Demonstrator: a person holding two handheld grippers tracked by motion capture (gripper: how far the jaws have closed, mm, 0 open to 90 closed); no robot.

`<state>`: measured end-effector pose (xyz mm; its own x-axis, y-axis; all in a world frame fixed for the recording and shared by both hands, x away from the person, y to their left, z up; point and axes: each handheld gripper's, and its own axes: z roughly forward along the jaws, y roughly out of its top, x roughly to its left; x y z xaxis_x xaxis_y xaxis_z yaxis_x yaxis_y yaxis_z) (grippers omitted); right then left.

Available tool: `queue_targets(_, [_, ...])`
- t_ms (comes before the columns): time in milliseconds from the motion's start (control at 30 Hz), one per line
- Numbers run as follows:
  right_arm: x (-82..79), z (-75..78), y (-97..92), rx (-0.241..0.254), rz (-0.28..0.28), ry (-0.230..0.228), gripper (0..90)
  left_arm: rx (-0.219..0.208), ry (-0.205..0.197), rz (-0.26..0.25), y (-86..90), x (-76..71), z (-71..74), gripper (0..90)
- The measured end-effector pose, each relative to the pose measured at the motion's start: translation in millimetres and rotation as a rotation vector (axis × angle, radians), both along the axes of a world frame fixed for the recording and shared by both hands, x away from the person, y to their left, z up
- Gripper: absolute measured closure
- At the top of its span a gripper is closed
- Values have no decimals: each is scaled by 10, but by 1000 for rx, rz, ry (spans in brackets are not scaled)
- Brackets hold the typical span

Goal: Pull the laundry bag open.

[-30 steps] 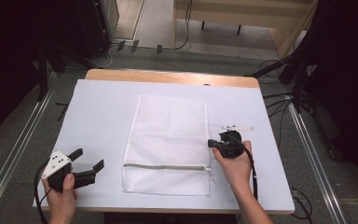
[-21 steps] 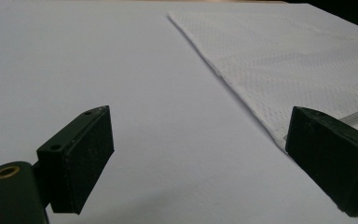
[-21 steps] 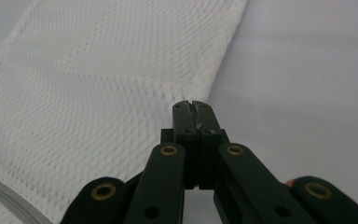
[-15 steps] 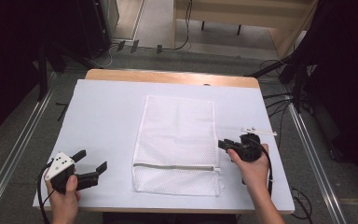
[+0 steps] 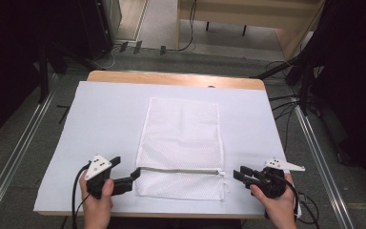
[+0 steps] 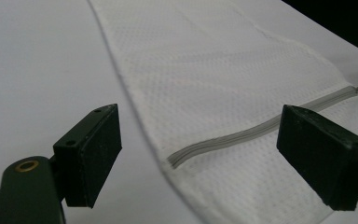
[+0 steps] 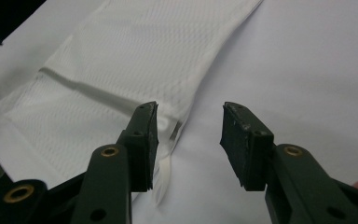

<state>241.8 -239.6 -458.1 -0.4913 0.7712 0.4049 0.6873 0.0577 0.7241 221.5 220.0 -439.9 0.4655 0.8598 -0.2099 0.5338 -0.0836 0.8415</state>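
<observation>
A white mesh bag (image 5: 181,148) is laid flat at the centre of the white-covered worktop (image 5: 100,119), its grey zipper (image 5: 178,170) running left to right close to the near edge. The left gripper (image 5: 124,179) is held just beside the bag's near-left corner with jaws wide, closing slightly, nothing pressed between them. The right gripper (image 5: 240,174) is placed just right of the near-right corner, its jaws just opened partway and empty, with bare worktop left open along both long edges of the bag.

Lab: white-covered table (image 5: 109,119), floor rails (image 5: 14,148), cables (image 5: 286,102), dark equipment racks (image 5: 93,21).
</observation>
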Motion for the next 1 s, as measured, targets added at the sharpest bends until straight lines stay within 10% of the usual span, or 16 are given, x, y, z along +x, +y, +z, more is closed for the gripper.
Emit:
queue_targets(533, [-108,-235,254,-85,59,-22,496,-8,45,-178,-904,188,42,141])
queue_targets(1000, [-175,-301,602,-216,51,-112,465,-15,63,-220,-1021,148,-20,141])
